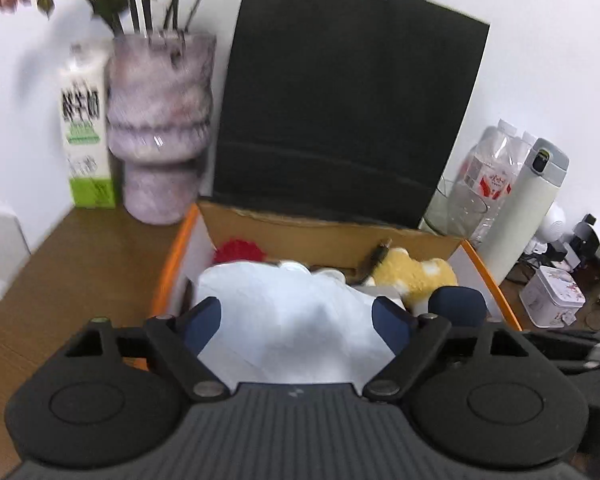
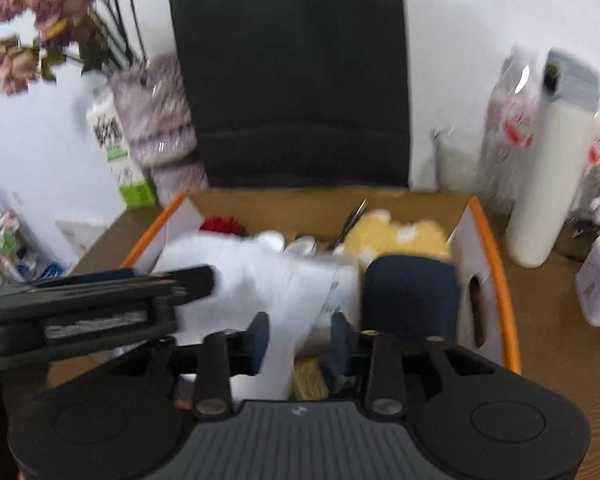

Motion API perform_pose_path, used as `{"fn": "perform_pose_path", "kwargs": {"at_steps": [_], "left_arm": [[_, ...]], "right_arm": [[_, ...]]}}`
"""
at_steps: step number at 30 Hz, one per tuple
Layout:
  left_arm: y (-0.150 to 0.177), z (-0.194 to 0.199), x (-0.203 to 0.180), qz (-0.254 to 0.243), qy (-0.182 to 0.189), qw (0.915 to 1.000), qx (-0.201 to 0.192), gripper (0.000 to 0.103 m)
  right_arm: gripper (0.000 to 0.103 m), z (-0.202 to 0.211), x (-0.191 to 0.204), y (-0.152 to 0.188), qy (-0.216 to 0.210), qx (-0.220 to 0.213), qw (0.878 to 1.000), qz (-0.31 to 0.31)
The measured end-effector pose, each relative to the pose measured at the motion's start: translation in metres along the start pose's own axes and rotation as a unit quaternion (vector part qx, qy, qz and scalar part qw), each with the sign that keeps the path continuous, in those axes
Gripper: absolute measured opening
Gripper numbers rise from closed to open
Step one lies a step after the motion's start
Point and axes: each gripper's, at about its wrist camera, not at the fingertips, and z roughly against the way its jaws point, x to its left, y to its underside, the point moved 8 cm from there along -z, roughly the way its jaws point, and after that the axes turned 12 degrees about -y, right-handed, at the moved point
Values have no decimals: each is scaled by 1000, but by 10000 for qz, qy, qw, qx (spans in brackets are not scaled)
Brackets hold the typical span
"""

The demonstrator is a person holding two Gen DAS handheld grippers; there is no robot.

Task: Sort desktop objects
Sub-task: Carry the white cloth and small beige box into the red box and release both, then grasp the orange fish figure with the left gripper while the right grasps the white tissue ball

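My left claw (image 1: 296, 316) pinches the white paper (image 1: 284, 312); my right claw (image 2: 300, 336) pinches its edge. I'd lower both together into the cardboard box (image 1: 332, 236), releasing evenly.

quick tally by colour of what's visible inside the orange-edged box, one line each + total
White: 1, crumpled paper or bag, the biggest item
Yellow: 1, plush toy
Red: 1, fuzzy item, mostly hidden
Dark: 1, thin stick-like tool leaning on the back wall
Total: 4 that can be told apart in the box; other bits are too blurred to count.
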Motion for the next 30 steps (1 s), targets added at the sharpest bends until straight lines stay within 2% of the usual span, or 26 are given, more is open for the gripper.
{"fn": "perform_pose_path", "kwargs": {"at_steps": [3,7,9,11,14,15,19,21,25,28,30], "left_arm": [[-2,19,10,44,-42,10000,52,90],[14,59,24,-81,-547,9984,-140,100],[38,81,29,86,-395,9986,-340,103],[75,95,30,-145,-223,9994,-222,103],[130,117,36,-389,-467,9979,-220,103],[150,129,39,-390,-445,9979,-251,103],[211,160,41,-399,43,9991,-158,103],[237,171,43,-583,11,9982,-118,103],[263,196,46,-686,-140,9971,-306,103],[277,212,50,-613,-298,9971,-331,103],[286,222,53,-552,-211,9978,-300,103]], "right_arm": [[49,20,5,-5,-9,-184,9998,65],[61,50,12,2,70,-349,9992,182],[64,65,17,22,107,-398,9988,245],[67,77,24,53,67,-441,9986,278],[67,91,37,107,42,-445,9980,456],[67,95,41,125,85,-436,9978,496],[67,120,54,195,88,-405,9976,547],[67,133,59,224,43,-383,9979,515],[72,158,72,264,217,-497,9962,681],[72,178,82,292,185,-700,9961,506],[72,189,88,306,232,-786,9956,448]]}}
